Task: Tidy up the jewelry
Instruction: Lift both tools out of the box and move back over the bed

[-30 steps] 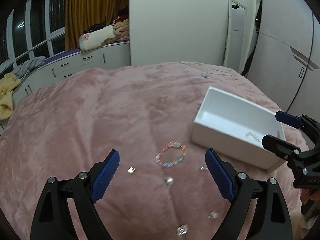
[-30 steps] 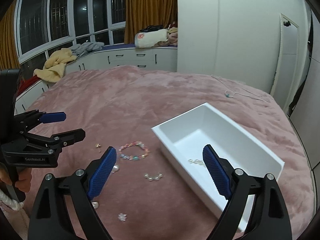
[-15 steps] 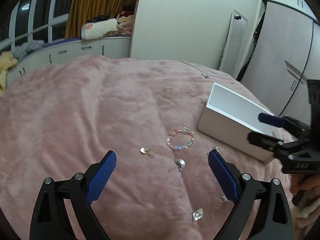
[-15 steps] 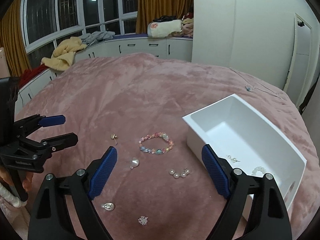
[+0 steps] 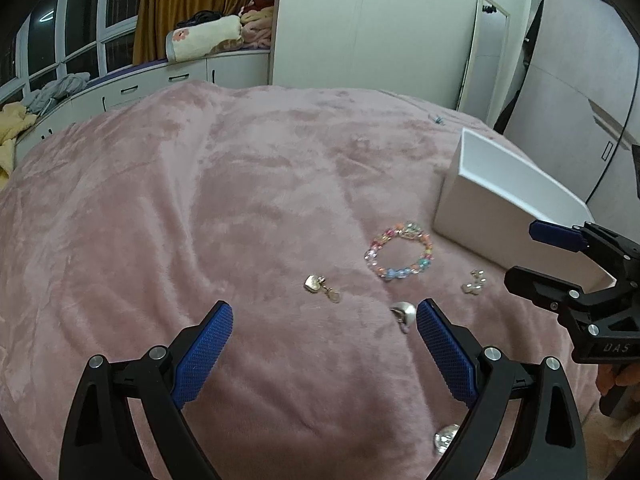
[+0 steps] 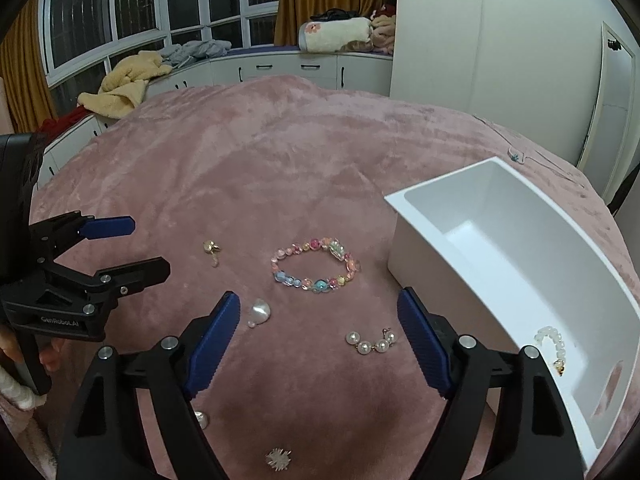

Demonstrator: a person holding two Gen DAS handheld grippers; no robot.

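Item: beaded bracelet [image 6: 315, 266], flat on the pink bed [image 6: 280, 168], at 9 o'clock of the white box [image 6: 516, 264], apart from it.
Also loose: pearl strand [image 6: 372, 343], teardrop stone [image 6: 260, 311], heart charm [image 5: 316, 283].
Right gripper [image 6: 320, 332]: released, empty, hanging above the strand.
Left gripper [image 5: 324, 340]: released, empty.
Handling, by judgement: descend straight, pinch one bead run, lift clear of the plush, drop into the box toward 3 o'clock.

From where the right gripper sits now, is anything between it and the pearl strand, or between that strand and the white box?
Nothing visible blocks either path. The right gripper is open over bare blanket, with the pearl strand lying just inside its right finger. Only pink blanket separates the strand from the white box.
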